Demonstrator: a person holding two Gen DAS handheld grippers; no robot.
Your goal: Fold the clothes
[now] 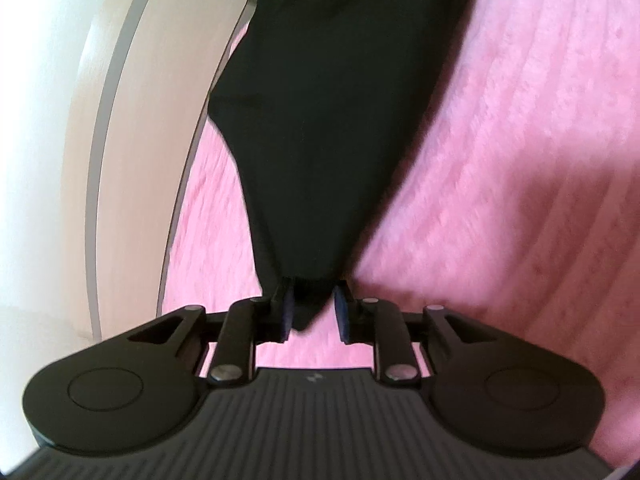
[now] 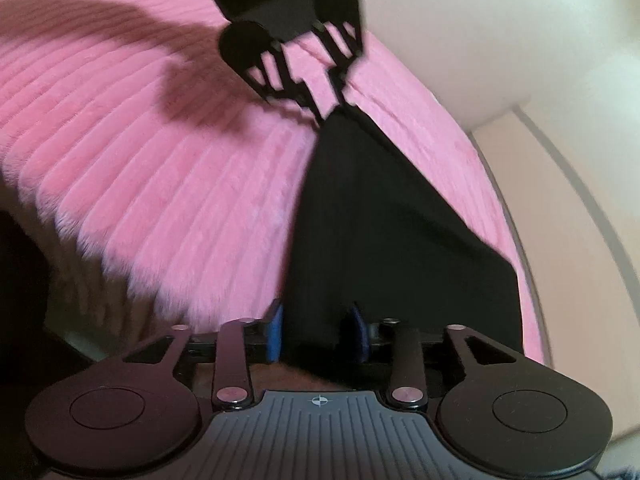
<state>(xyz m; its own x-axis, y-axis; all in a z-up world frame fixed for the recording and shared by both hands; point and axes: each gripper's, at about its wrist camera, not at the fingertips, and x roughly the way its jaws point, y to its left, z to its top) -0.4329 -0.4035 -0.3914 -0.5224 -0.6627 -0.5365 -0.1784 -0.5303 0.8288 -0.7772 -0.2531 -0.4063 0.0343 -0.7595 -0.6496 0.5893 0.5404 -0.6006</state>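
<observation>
Black garment (image 1: 320, 120) stretched above the pink blanket (image 1: 520, 160), left gripper (image 1: 314, 312) and right gripper (image 2: 316, 332) jaws each nearly closed on a corner: keep tension even, lower both ends together.

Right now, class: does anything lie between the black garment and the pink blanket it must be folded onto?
Nothing visible does. The garment hangs stretched between the left gripper and right gripper, over bare blanket.
</observation>
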